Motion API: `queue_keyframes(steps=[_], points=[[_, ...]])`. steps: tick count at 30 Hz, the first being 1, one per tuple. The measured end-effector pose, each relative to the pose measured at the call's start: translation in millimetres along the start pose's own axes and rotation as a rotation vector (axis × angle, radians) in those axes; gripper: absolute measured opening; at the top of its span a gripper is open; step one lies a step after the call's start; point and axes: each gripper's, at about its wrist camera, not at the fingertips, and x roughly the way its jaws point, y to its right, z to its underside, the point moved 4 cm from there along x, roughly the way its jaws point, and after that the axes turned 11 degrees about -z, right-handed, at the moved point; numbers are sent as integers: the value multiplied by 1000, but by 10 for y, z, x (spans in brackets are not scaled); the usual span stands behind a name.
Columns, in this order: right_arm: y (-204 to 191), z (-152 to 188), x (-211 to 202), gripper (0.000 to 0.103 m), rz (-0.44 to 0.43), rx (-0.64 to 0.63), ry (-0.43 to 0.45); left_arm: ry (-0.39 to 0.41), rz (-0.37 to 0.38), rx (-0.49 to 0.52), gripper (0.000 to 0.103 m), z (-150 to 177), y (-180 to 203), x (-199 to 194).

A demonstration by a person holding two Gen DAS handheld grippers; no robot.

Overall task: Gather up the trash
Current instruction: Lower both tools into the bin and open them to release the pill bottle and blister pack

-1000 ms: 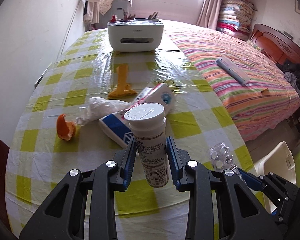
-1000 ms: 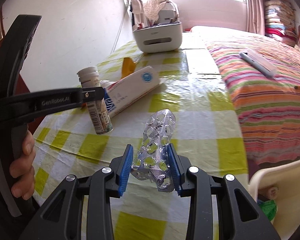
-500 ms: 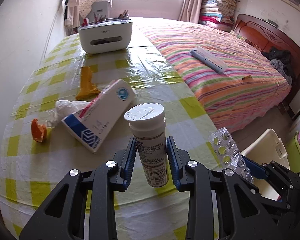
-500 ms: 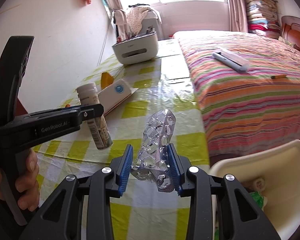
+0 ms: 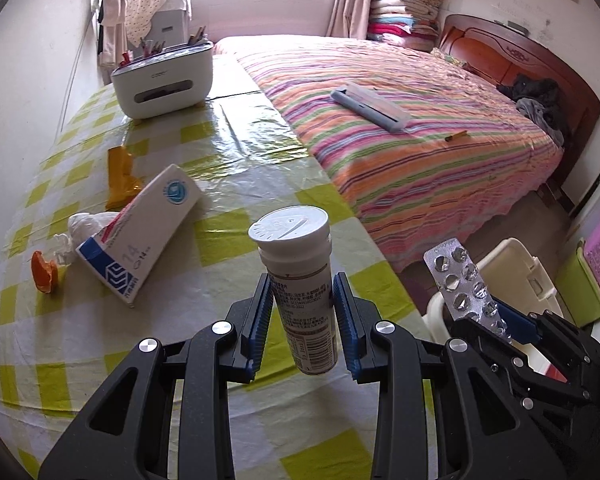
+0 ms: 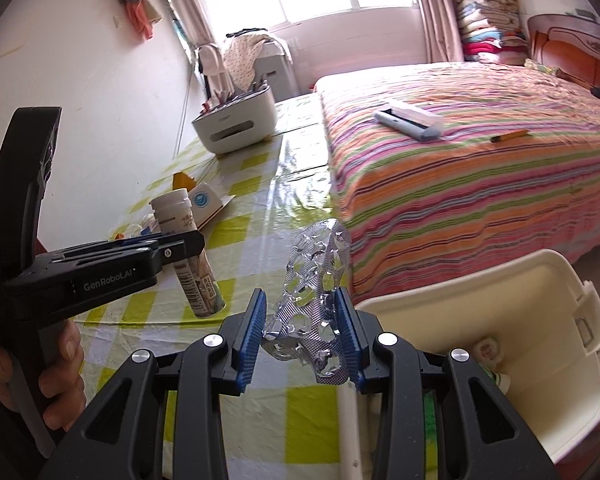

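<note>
My left gripper (image 5: 300, 324) is shut on a white-capped pill bottle (image 5: 298, 280), held upright above the table's near right edge; the same bottle (image 6: 188, 256) shows at the left of the right wrist view. My right gripper (image 6: 300, 332) is shut on a crumpled silver blister pack (image 6: 316, 280), which appears as a flat foil strip (image 5: 462, 280) in the left wrist view. A cream bin (image 6: 500, 336) with its lid up stands on the floor beside the table, just right of the blister pack, with some trash inside.
On the yellow-checked tablecloth (image 5: 228, 240) lie a white and blue box (image 5: 140, 236), a crumpled white wrapper (image 5: 86, 226), an orange peel (image 5: 42, 272) and an orange packet (image 5: 118, 176). A white organiser (image 5: 164, 80) stands at the far end. A striped bed (image 5: 400, 132) borders the table.
Both grippers have carried their loads sideways to the right, toward the table's edge. The bin has come much further into view and the table items have slid left.
</note>
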Motion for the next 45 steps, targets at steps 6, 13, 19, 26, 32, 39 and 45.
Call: queue_keyframes(steps=[6,13,19,26,32,39,45], points=[[176,29,-185,35,16,39,37,10,23,34,30,31,244,-52],[383,44,-445,35,53,76,92,5,86,63,31,52,547,-124],[593,64,-633,35,96,127,133,17,125,108,31,87,828,-189],[793,109,-830,35,150,174,175,0,172,152,30,154,1119,-163],[888,142,-914,35,173,200,197,15,219,190,30,191,1356,-250],[976,153,-975,37,202,230,214,30,254,232,30,237,1575,-311],[1050,151,-1023,38,220,264,233,21,264,217,61,255,1570,-270]])
